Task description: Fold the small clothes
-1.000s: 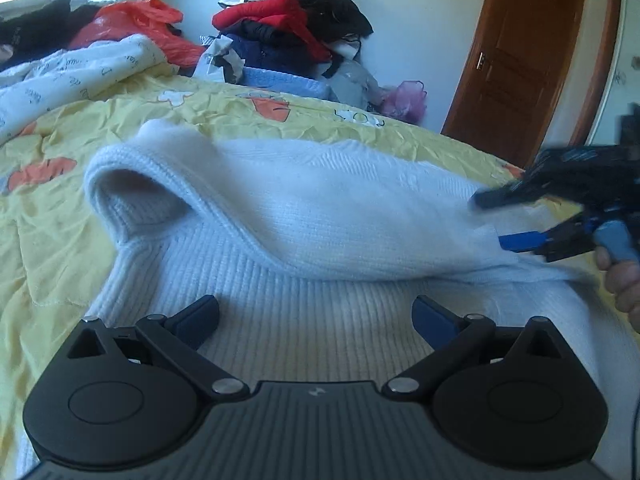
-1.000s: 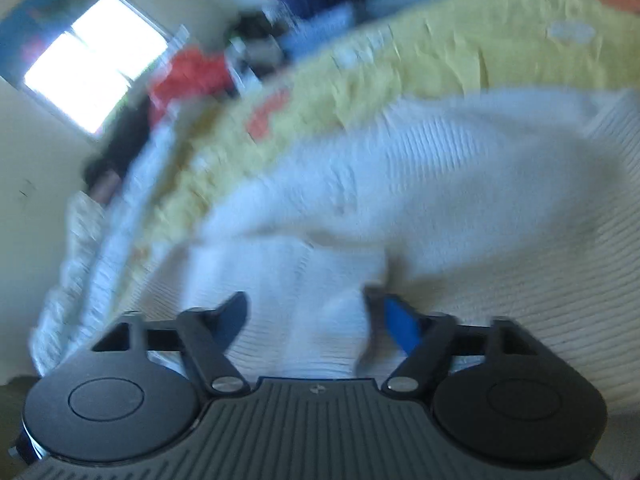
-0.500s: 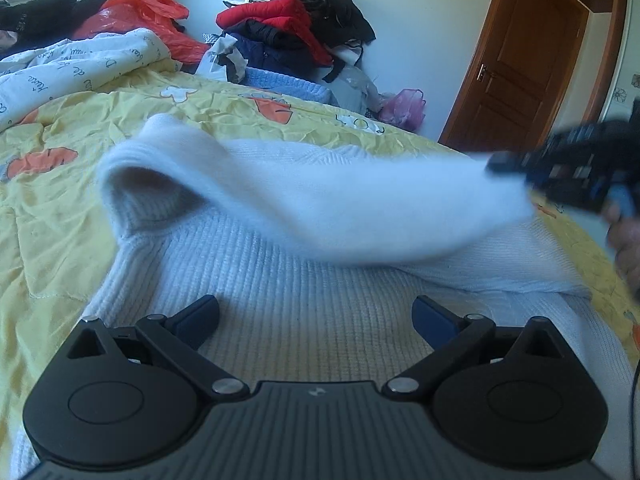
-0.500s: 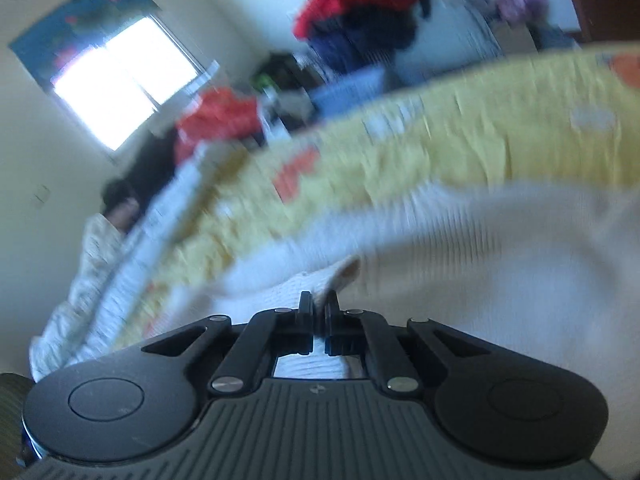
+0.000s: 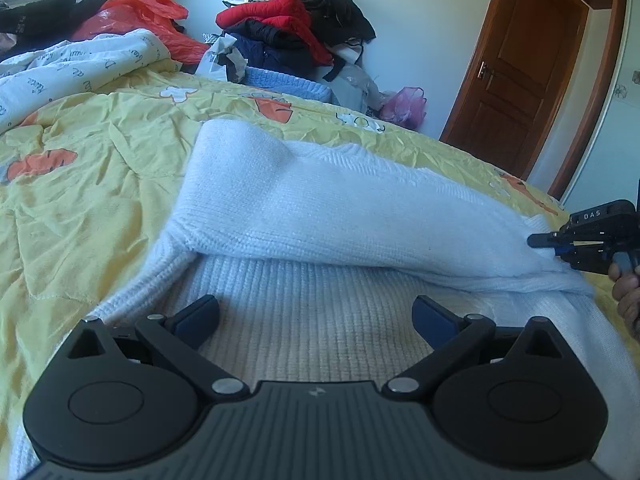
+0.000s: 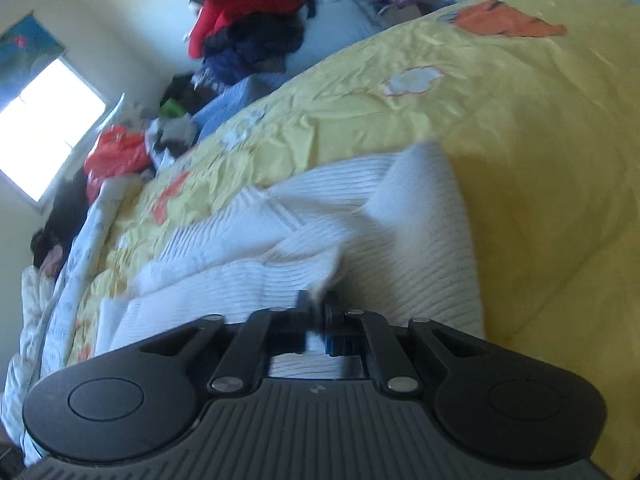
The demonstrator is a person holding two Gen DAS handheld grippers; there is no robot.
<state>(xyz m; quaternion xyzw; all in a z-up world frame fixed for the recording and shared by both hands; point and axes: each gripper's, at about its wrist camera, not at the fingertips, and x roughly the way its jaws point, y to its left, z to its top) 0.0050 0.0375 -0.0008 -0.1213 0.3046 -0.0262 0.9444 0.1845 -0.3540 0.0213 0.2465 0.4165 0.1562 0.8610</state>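
Sweater (image 5: 320,208), white ribbed knit, lies spread on the yellow quilt (image 5: 100,184) straight ahead of both your tools, with one sleeve (image 5: 360,216) drawn across the body.

Your right gripper (image 6: 318,308) has its jaws nearly together, pinched on the sleeve's cuff end; they have just eased apart a little, yet knit still sits between the pads. Your left gripper (image 5: 316,316) stands with its jaws wide apart, low over the ribbed body, nothing clamped.

Expect the knit to be soft, light and stretchy, with no stiffness of its own. It should sag from any single pinch and drag the layer beneath along with it, so take it by the thicker ribbed edges, cuff or hem, rather than mid-panel. The loose weave probably grips the pads well, though it may snag.

From the left wrist you see the whole sleeve running off to the right of your left tool, the fold ridge at the shoulder, and the right gripper (image 5: 592,240) at the cuff with part of your hand (image 5: 628,292) behind it. From the right wrist, blurred, you see the pinch itself and the sweater's far edge against the quilt, which the other view does not give.
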